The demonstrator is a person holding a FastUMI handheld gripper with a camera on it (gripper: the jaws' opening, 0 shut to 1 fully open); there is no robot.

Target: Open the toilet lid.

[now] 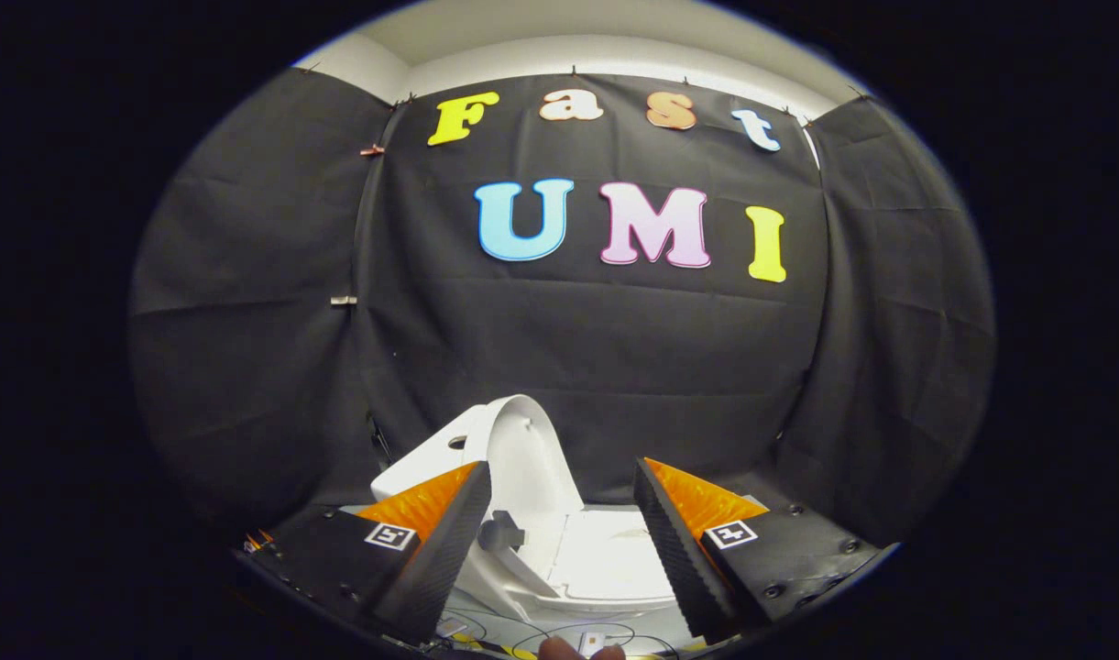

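Note:
A small white toilet (559,550) stands on the floor of the booth, below and just ahead of my fingers. Its lid (522,458) is raised, standing nearly upright against the tank (431,449) behind it, with its underside facing the bowl. The white seat (605,559) lies flat over the bowl. My gripper (561,481) hangs above the toilet with its fingers wide apart and nothing between them. The lid rises beside my left finger (449,541); the right finger (674,541) is over the seat's right side.
Black cloth walls close in the booth behind and on both sides. Thin cables (559,632) and a small white part (591,640) lie on the floor in front of the toilet. A fingertip (559,649) of a person pokes in at the near edge.

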